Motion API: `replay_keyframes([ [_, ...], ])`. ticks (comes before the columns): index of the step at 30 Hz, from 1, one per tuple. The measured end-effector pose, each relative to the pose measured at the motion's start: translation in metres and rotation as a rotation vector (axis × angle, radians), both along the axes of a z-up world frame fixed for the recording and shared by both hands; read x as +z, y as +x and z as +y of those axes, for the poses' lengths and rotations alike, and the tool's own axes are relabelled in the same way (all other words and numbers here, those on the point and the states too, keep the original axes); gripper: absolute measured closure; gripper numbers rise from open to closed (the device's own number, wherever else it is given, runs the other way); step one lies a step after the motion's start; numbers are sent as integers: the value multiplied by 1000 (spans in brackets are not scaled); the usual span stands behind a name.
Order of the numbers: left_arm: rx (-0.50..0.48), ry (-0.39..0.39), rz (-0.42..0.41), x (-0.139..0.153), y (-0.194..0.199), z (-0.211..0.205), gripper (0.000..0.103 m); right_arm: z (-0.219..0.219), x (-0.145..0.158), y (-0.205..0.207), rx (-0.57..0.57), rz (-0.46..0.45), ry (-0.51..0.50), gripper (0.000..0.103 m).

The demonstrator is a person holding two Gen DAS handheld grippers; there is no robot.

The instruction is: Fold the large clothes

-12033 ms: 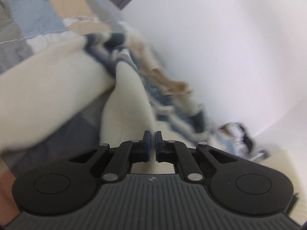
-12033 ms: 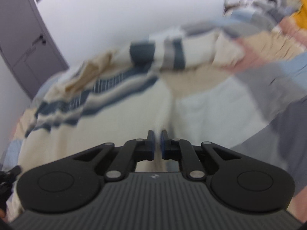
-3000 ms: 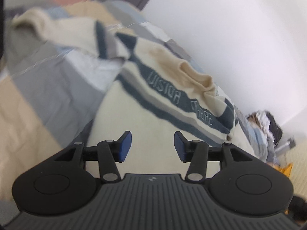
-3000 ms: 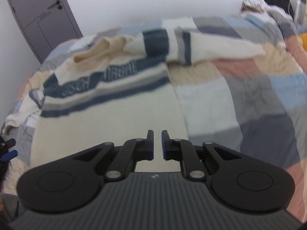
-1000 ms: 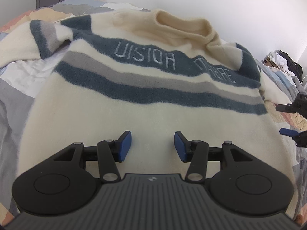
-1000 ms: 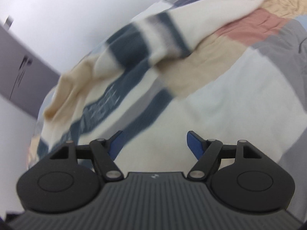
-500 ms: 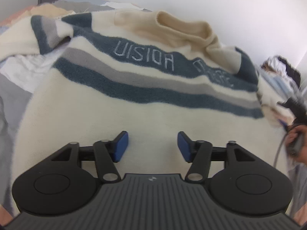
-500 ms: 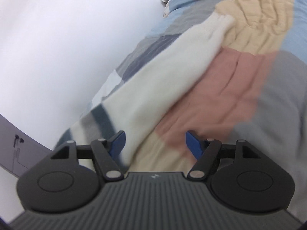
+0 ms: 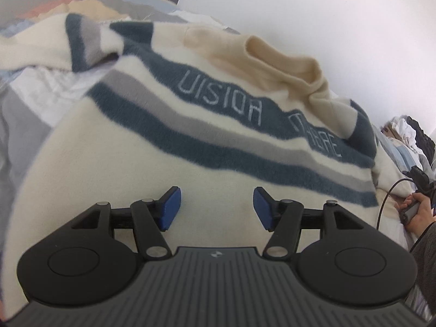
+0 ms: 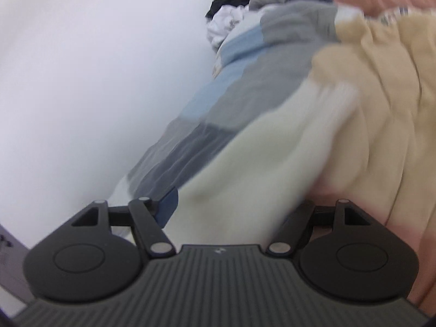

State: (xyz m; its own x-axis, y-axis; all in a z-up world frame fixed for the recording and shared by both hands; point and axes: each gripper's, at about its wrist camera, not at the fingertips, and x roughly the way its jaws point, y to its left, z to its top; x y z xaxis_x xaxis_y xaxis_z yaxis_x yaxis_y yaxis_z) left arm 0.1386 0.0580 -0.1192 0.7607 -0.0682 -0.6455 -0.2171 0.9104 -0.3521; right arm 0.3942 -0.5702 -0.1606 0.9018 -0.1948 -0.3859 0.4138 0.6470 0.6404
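Sweater (image 9: 169,147) lies spread front-up on the patchwork quilt (image 9: 24,114), filling the centre of the left wrist frame, collar at upper right, one sleeve bunched at upper left. Left gripper (image 9: 217,208) released, jaws wide, over the cream lower body. Right gripper (image 10: 226,207) also spread wide; cream sleeve (image 10: 272,147) runs between its fingers, blurred. Clothes pile (image 10: 229,13) at top of frame.

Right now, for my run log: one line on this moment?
phase: sleeve fold | left tongs: open above sweater | right tongs: open around sleeve | quilt
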Motion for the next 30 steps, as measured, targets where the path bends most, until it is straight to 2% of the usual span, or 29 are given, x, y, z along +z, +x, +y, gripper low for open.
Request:
replay_keyframes([
  [1,5,11,-2,0,1,0,38,-7,2,5,-25,15,-13,34],
  [2,12,10,3,-1,1,2,38,-12,6,8,-68,48,-34,44],
  [3,18,-5,13,-3,1,4,38,-16,10,10,-105,69,-42,50],
  [4,24,-21,18,-5,2,6,38,-24,12,12,-110,80,-45,60],
  [5,27,-26,18,-5,2,7,38,-29,16,15,-101,106,-68,76],
  [6,28,-26,20,-4,3,7,38,-31,22,18,-90,136,-104,86],
  [7,29,-27,23,-4,5,7,38,-34,26,23,-71,157,-135,90],
  [9,33,-33,28,-3,6,6,38,-37,42,25,-48,157,-209,92],
  [11,39,-22,27,-1,5,6,38,-34,68,13,-73,119,-286,93],
  [15,63,6,13,3,0,10,38,-46,125,-5,-125,34,-281,94],
  [18,68,-5,7,5,-2,15,38,-35,173,-14,-94,-28,-363,94],
  [24,94,-63,0,7,-12,23,38,18,235,-36,-7,-100,-442,94],
  [30,70,23,-46,26,-23,21,38,100,273,-59,151,-164,-530,93],
])
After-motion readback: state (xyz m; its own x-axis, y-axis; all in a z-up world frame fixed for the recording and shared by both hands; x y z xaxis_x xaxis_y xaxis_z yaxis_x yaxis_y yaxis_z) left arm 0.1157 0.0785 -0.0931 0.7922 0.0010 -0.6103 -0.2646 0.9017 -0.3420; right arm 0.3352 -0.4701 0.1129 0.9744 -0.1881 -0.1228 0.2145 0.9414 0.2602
